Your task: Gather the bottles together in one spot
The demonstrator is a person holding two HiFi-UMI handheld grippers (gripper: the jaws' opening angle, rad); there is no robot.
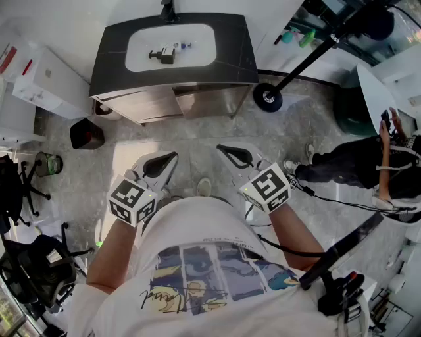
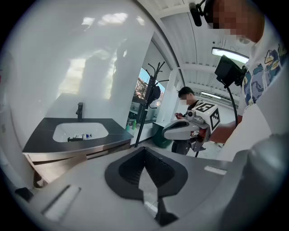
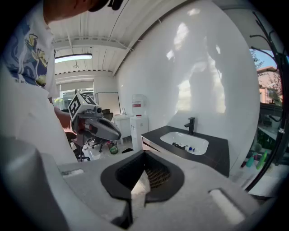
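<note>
We stand on the grey stone floor, well back from the near edge of the dark tabletop. A white sink is sunk in the middle of that tabletop, with a black tap at the far edge. Off to our right another person sits on the floor side, well apart from the tabletop. A black bin stands on the floor near the tabletop's near left corner. We hold the left gripper and the right gripper side by side over the floor, both aimed toward the tabletop and tilted a little down. The fingers of each are clenched together with nothing between them. The bottles lie close together inside the sink, near its middle, far from both grippers.
</note>
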